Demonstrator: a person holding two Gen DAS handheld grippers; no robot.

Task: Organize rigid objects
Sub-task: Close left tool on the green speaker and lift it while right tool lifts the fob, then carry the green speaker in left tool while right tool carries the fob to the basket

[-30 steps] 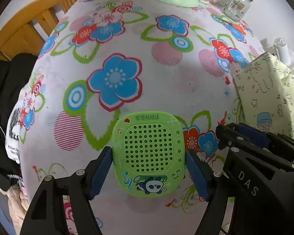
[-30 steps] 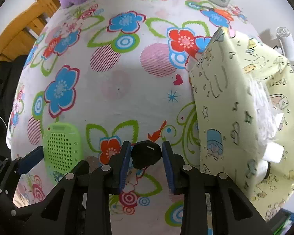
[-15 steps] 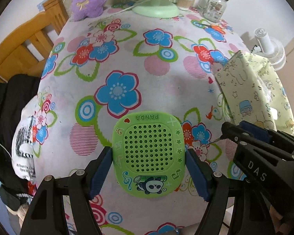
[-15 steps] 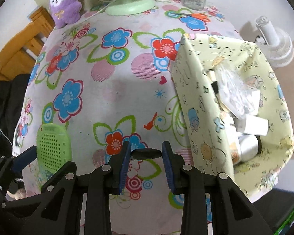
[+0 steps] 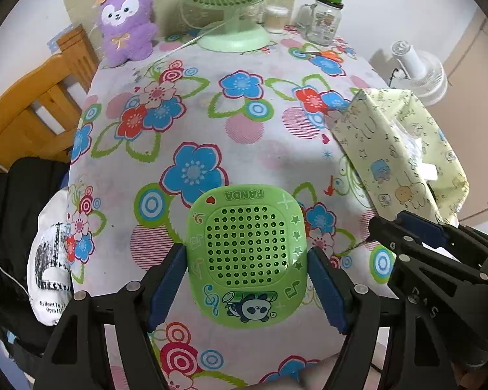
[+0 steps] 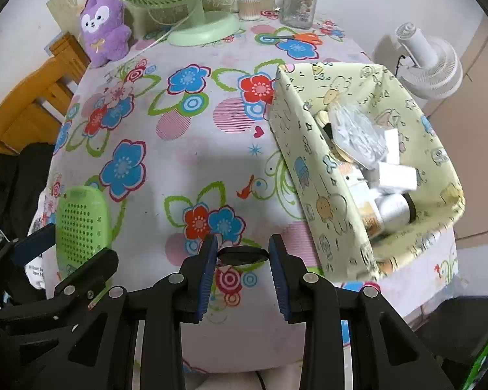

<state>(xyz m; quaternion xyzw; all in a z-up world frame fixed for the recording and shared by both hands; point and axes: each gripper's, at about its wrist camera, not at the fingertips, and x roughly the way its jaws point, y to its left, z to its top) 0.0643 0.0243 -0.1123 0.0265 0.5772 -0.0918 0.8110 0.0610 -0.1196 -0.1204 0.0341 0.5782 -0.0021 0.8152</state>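
Green panda speaker sits pinched between the left gripper's fingers above the bench's near-left edge, while the right gripper's fingers clamp a small black disc over the near edge beside the fabric bin at the right edge.

Both tongs rose well above the table, lifting green panda case and black knob (knob now edge-on).

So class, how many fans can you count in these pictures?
2. A green fan stands at the table's far end; a white fan sits off the table, right. Others may be hidden.
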